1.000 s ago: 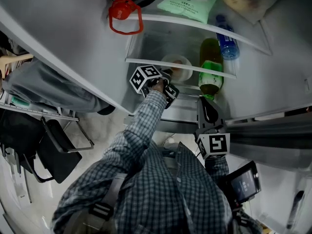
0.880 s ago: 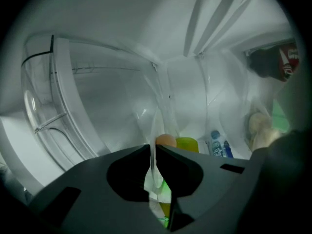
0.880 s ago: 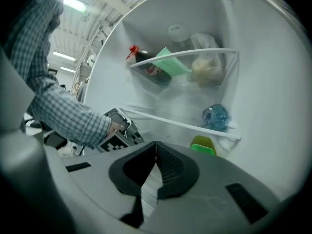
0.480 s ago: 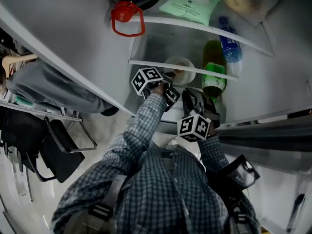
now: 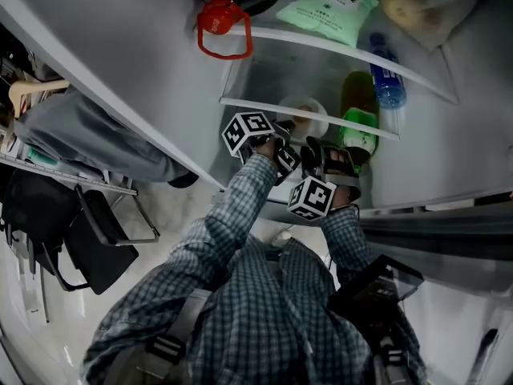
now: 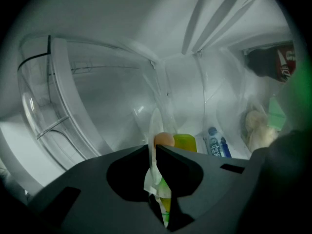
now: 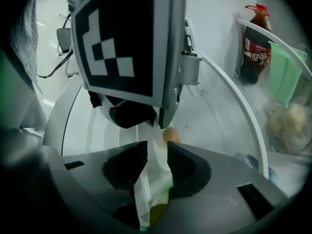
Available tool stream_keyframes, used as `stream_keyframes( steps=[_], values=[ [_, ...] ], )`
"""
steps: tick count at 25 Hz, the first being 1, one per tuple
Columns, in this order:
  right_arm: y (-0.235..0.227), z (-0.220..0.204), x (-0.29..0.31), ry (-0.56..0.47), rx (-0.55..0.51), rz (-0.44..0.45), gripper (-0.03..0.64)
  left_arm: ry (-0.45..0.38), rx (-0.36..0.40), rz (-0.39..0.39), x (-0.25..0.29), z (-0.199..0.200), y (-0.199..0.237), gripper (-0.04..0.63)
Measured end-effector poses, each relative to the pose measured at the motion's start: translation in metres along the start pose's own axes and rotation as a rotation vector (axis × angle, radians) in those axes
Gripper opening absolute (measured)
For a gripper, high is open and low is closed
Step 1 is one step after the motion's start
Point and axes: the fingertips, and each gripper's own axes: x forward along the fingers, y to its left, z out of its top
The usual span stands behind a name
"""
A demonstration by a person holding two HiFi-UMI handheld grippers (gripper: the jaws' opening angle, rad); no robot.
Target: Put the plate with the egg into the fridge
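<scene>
A white plate (image 5: 307, 115) with a brown egg (image 6: 165, 139) rests on a glass shelf (image 5: 264, 107) inside the open fridge. My left gripper (image 5: 284, 128) is shut on the plate's near rim; in the left gripper view its jaws (image 6: 152, 151) pinch the rim edge-on. Just right of it, my right gripper (image 5: 327, 147) has come up to the same rim. Its jaws have just been opening, and the plate's edge (image 7: 158, 152) stands between them with a gap on one side. The egg (image 7: 170, 134) shows just past the right gripper (image 7: 155, 149).
A green bottle (image 5: 358, 127) and a blue-labelled water bottle (image 5: 385, 74) stand right of the plate. The shelf above holds a green packet (image 5: 329, 10) and a bag of food (image 5: 425, 2). A cola bottle (image 7: 256, 33) sits in the door. A clear drawer (image 6: 58, 106) lies below.
My right gripper has swung from the fridge's lower edge up and left to the plate, rolling its marker cube round, and its jaws have parted. The left gripper has kept its hold.
</scene>
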Motion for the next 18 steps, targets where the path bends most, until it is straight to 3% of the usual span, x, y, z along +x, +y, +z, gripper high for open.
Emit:
stream_keyframes(
  steps=[11,14,18],
  values=[
    [0.005,-0.006,0.021,0.027,-0.106,-0.011,0.110,0.015,0.003,-0.007,-0.001,-0.005,0.001,0.023],
    [0.003,-0.007,0.024,0.037,-0.127,-0.016,0.027,0.019,0.000,-0.011,-0.001,-0.007,0.001,0.023],
    [0.004,-0.007,0.026,0.046,-0.132,-0.009,0.024,0.020,-0.009,-0.025,-0.002,-0.006,0.001,0.023]
  ],
)
